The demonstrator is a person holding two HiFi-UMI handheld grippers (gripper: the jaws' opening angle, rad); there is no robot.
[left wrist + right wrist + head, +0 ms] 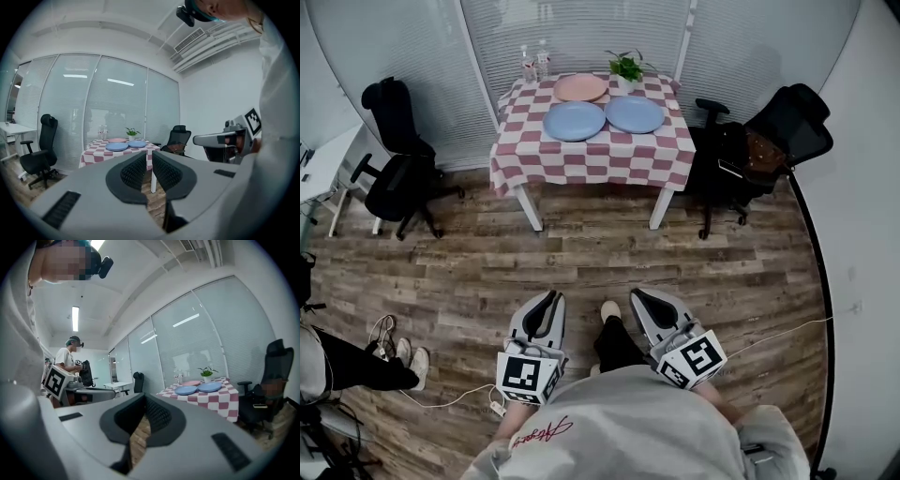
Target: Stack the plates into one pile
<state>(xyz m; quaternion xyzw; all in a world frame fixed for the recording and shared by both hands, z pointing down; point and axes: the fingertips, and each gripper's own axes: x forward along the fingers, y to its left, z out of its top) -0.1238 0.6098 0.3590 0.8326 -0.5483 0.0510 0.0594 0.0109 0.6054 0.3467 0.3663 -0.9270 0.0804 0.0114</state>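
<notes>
Left gripper (551, 302): jaws almost together, only a thin slit between the pads, nothing in it. Right gripper (643, 300): jaws fully closed, empty too. Both are held low in front of the person's torso, pointing towards the table, touching nothing, well apart from it over the wood floor (581, 253).

The table (591, 159) has a red-and-white check cloth and stands against the blinds. On it lie three separate plates, unstacked: left blue plate (574, 121) and right blue plate (634, 113) side by side at the front, edges nearly touching, and the pink plate (580, 87) behind them. A potted plant (626, 67) sits at the back right, with what look like two clear bottles (534, 64) at the back left. Black office chairs (394, 159) flank the table.
</notes>
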